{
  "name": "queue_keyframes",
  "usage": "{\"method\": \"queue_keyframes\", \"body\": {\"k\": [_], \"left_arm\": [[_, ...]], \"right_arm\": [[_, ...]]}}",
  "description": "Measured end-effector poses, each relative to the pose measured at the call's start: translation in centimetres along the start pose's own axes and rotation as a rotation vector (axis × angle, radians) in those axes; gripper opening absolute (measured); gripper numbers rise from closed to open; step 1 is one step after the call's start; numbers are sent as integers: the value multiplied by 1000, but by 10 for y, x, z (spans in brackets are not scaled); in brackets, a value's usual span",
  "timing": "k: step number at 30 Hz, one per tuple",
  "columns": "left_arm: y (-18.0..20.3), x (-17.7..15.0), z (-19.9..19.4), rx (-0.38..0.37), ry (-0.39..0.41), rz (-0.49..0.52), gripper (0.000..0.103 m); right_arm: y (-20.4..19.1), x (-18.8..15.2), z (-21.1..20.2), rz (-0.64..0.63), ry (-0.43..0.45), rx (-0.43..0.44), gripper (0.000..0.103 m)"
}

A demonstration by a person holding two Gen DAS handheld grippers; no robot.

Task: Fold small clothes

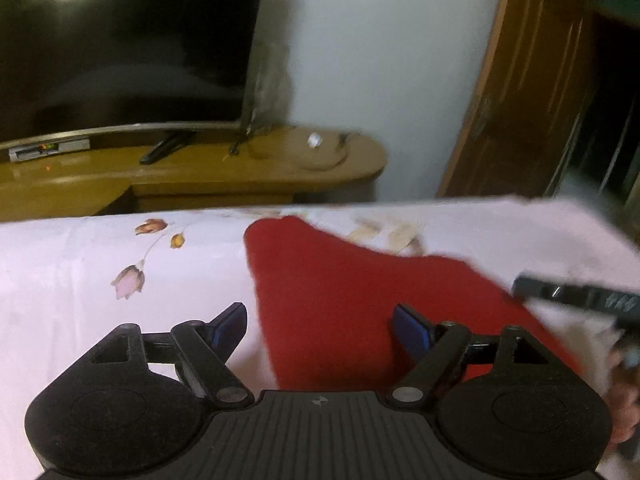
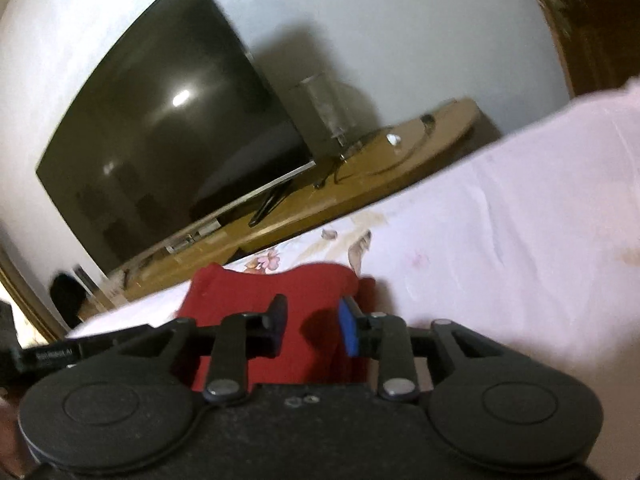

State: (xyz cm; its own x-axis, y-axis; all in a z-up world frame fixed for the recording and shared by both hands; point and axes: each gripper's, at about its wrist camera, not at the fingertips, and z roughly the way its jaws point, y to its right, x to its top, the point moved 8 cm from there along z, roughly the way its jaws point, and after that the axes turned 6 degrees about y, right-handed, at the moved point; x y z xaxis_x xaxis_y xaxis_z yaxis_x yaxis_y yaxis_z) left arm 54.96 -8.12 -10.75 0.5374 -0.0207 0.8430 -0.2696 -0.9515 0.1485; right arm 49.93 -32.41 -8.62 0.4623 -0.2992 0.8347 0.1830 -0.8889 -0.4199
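Red garment (image 1: pixel 340 300), floral bedsheet (image 1: pixel 100 280), television (image 1: pixel 120 40)

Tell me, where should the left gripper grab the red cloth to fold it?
Probably the red cloth at its left edge, near the far corner that sticks up toward the TV. That edge lies flat and bare on the flowery sheet. The open left gripper already straddles it, so it could come down from above and pinch there.
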Motion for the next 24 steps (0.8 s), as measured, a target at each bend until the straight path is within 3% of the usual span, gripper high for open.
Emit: {"method": "queue_keyframes", "body": {"k": [3, 4, 5, 9, 13, 17, 19, 22, 24], "left_arm": [[0, -17, 30, 22, -104, 1, 80], [0, -17, 33, 15, -103, -9, 85], [-1, -17, 36, 31, -106, -15, 87], [-1, -16, 15, 24, -75, -28, 87], [-4, -25, -23, -34, -21, -52, 87], [-1, -49, -16, -23, -84, -43, 88], [-6, -54, -10, -37, -98, -97, 88], [-8, -52, -19, -22, -98, -108, 87], [-4, -50, -37, -31, -65, -87, 87]], "right_arm": [[-8, -4, 22, -105, -46, -36, 25], [-5, -12, 34, -159, -114, -95, 18], [2, -21, 45, -195, -179, -153, 22], [9, -15, 42, -167, -184, -161, 25], [-4, -8, 7, -168, -118, -110, 30], [-23, -27, -15, -174, -155, -48, 39], [-18, -44, -11, -227, -210, -99, 38], [-1, -41, -12, -116, -214, -106, 37], [-2, -35, -24, -109, -202, -111, 34]]}}
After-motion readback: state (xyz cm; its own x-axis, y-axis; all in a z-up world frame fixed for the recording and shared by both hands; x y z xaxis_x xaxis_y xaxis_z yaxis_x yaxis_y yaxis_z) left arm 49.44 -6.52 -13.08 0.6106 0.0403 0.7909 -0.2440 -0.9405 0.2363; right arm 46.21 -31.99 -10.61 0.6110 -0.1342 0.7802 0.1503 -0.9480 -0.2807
